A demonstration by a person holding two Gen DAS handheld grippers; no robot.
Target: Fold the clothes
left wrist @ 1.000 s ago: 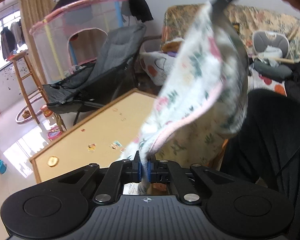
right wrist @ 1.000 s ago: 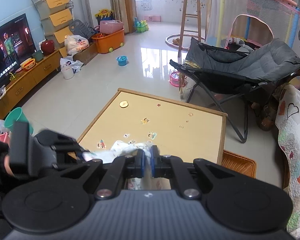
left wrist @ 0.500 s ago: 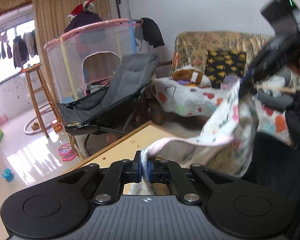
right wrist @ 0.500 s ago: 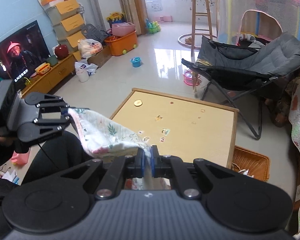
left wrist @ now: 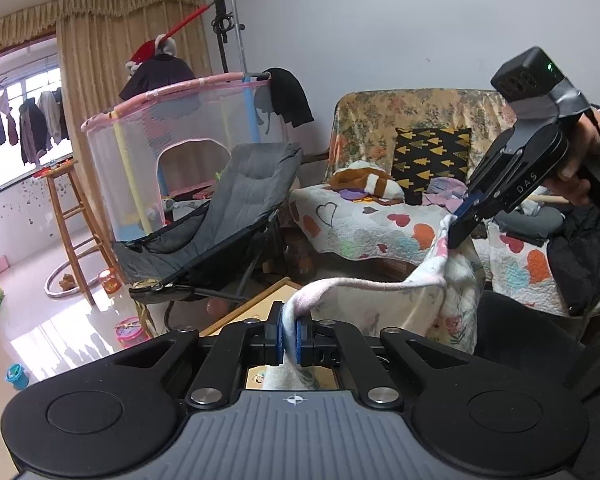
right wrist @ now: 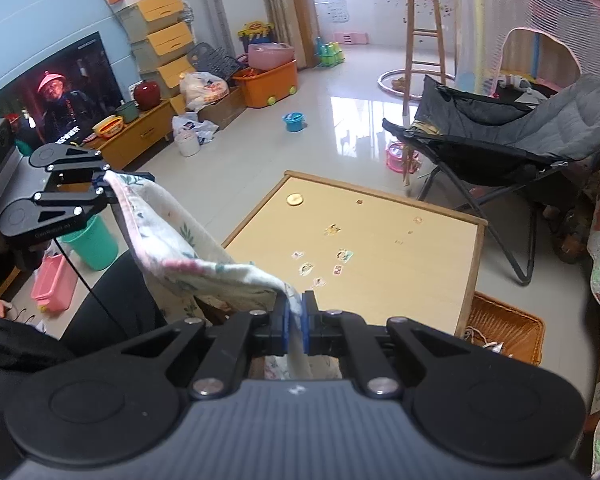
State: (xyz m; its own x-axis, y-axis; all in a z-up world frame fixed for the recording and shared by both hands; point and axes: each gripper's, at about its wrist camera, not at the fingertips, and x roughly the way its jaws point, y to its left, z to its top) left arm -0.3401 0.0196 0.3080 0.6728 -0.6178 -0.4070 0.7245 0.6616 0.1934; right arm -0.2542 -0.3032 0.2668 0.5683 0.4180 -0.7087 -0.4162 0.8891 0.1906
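Observation:
A small white floral garment [left wrist: 428, 300] with pink trim hangs in the air between my two grippers. My left gripper [left wrist: 288, 338] is shut on one corner of it. My right gripper [right wrist: 296, 330] is shut on the other corner; the cloth [right wrist: 172, 240] stretches from it to the left gripper [right wrist: 104, 184] at left in the right wrist view. In the left wrist view the right gripper [left wrist: 460, 226] pinches the cloth at upper right. The garment sags between them, above the person's dark-clothed lap and short of the wooden table [right wrist: 440, 264].
The low wooden table carries stickers [right wrist: 324, 260]. A dark folding chair [right wrist: 520, 140] stands beyond it, with a wicker basket [right wrist: 504, 328] at the table's right. A quilt-covered sofa [left wrist: 380, 232] and a mesh playpen [left wrist: 172, 152] stand behind.
Both grippers have lifted the garment off the table and spread apart, drawing it out between them. The right gripper came down from high overhead.

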